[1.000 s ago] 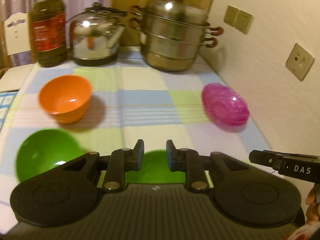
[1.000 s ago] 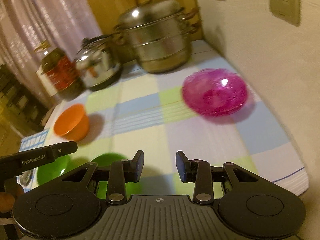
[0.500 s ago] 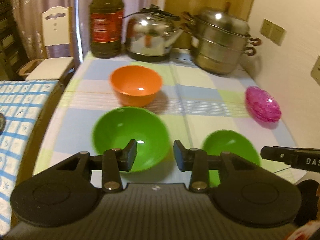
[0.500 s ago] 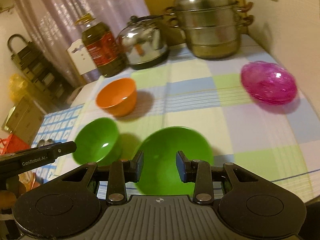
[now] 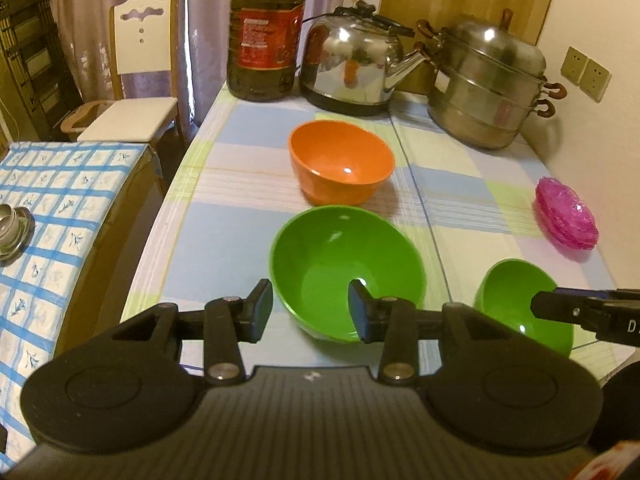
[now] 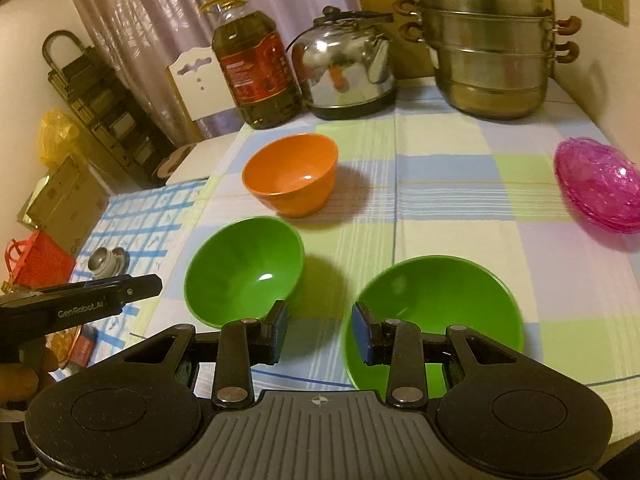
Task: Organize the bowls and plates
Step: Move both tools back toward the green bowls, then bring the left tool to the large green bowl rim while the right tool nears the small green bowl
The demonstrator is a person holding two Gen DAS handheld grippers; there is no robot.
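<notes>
Pulled back and swung toward the counter's (image 5: 224, 200) left side since a second ago, both tools. Left tool (image 5: 310, 306) released, jaws just widened, empty, poised over the near rim of the left green bowl (image 5: 346, 268). Right tool (image 6: 320, 332) released, empty, over the right green bowl (image 6: 436, 312). Orange bowl (image 5: 342, 160) at 12 o'clock from the left green one; pink plates (image 6: 600, 184) stacked at 3 o'clock, by the wall.

table (image 5: 224, 184) w/ check cloth | bowls: orange (image 5: 340, 160), 2 green (image 5: 344, 268) | pink plates (image 5: 568, 220)
</notes>
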